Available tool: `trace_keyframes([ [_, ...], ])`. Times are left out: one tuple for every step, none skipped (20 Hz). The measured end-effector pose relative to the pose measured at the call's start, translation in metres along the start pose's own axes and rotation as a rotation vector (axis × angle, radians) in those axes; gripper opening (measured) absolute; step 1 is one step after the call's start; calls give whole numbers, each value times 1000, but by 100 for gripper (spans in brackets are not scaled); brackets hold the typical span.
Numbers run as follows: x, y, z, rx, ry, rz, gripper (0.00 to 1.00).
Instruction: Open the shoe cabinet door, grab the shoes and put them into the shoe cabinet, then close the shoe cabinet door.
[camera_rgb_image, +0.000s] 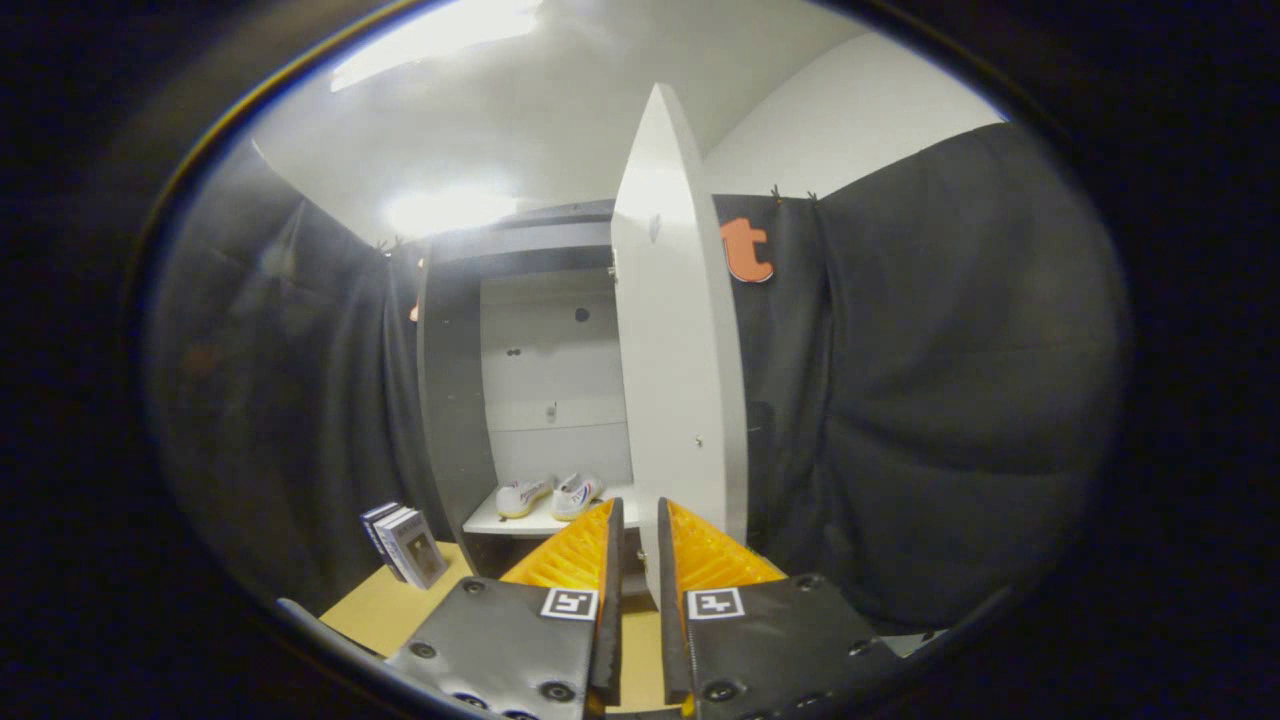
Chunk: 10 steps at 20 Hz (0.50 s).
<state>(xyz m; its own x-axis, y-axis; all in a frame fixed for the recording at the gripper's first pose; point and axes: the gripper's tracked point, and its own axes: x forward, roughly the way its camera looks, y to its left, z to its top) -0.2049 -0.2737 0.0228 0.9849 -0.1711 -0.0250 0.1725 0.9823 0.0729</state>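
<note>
The white shoe cabinet (455, 400) stands against the back wall with its door (675, 350) swung wide open toward me. A pair of white shoes (550, 495) sits side by side on the white shelf (490, 522) inside, low in the cabinet. My gripper (640, 515) is held in front of the cabinet, its fingers drawn together with only a narrow slit between them and nothing in it. The fingertips (600, 525) lie just in front of the door's lower part, with the shoes beyond and slightly left of them.
Two or three books (405, 545) lean upright on the wooden floor board (400, 610) left of the cabinet. Black cloth walls close in on both sides. The open door juts out right of the cabinet opening.
</note>
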Motion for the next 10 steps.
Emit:
trace_keyframes([
  [-4, -9, 1, -2, -3, -9, 18],
  [-6, -17, 2, -3, -5, -19, 18],
  [-8, -26, 2, -3, -5, -31, 18],
  [-8, -35, 3, -2, -6, -44, 18],
  [-7, -44, 3, 0, -5, -54, 18],
  [-4, -52, 3, 1, -1, -66, 18],
  [-1, -60, 1, 0, 3, -78, 18],
  [3, -65, 0, 1, 5, -86, 18],
  [7, -70, -1, 0, 6, -93, 18],
  [12, -76, -3, -2, 12, -102, 19],
])
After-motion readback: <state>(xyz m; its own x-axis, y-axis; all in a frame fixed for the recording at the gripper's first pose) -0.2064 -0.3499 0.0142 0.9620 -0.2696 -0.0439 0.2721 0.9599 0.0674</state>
